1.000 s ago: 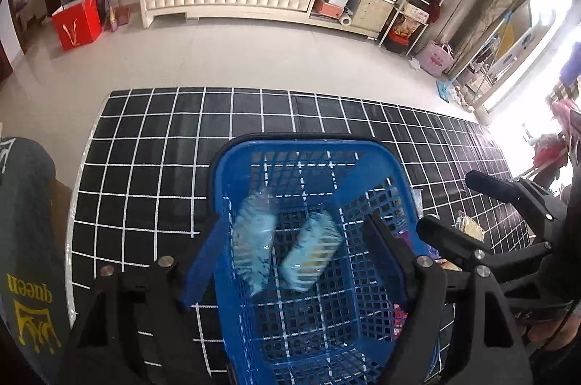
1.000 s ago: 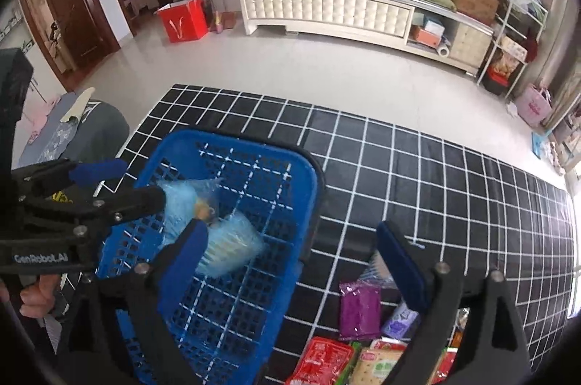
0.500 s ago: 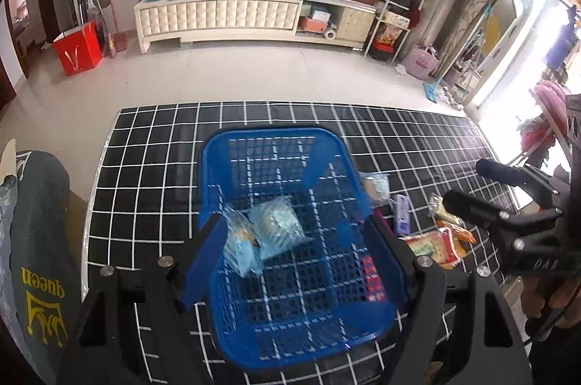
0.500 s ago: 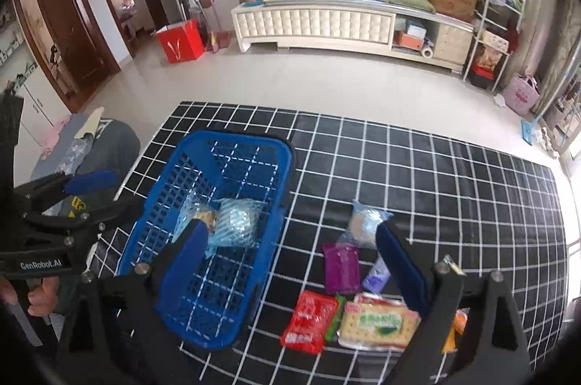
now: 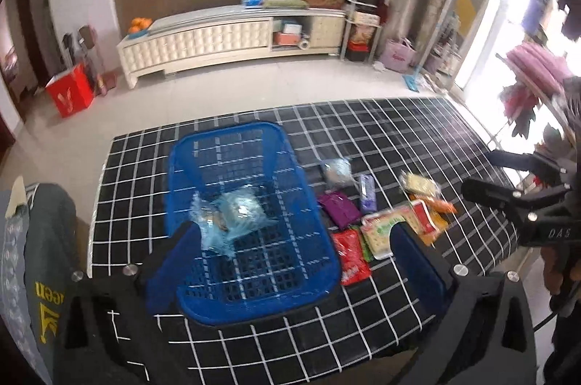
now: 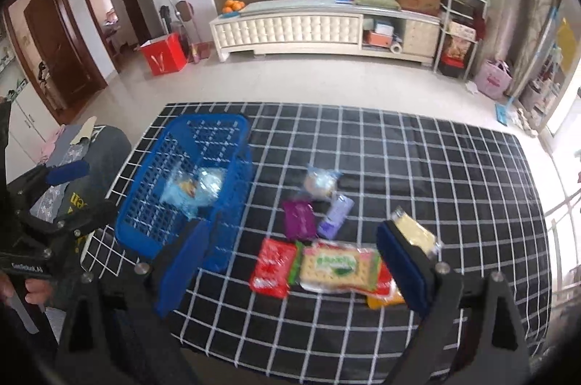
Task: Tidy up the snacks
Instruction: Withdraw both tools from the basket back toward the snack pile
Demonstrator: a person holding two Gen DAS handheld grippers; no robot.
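Both tools spread wide and empty: left tool [image 5: 294, 241] above the basket, right tool [image 6: 290, 254] above the loose snacks. Black grid-patterned table [image 6: 417, 167] underneath. Blue plastic basket [image 5: 250, 290] on its left part, holding two pale blue packets [image 5: 232, 212]. Just right of the basket, lying flat: cracker pack [image 6: 336, 267], red packet [image 6: 272, 267], purple packet [image 6: 298, 219], lilac packet [image 6: 336, 212], clear round-snack bag [image 6: 319, 181].

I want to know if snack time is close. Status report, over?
Left gripper open, empty. Right gripper open, empty. Two blue packets in blue basket; other snacks on mat. Nothing blocking.
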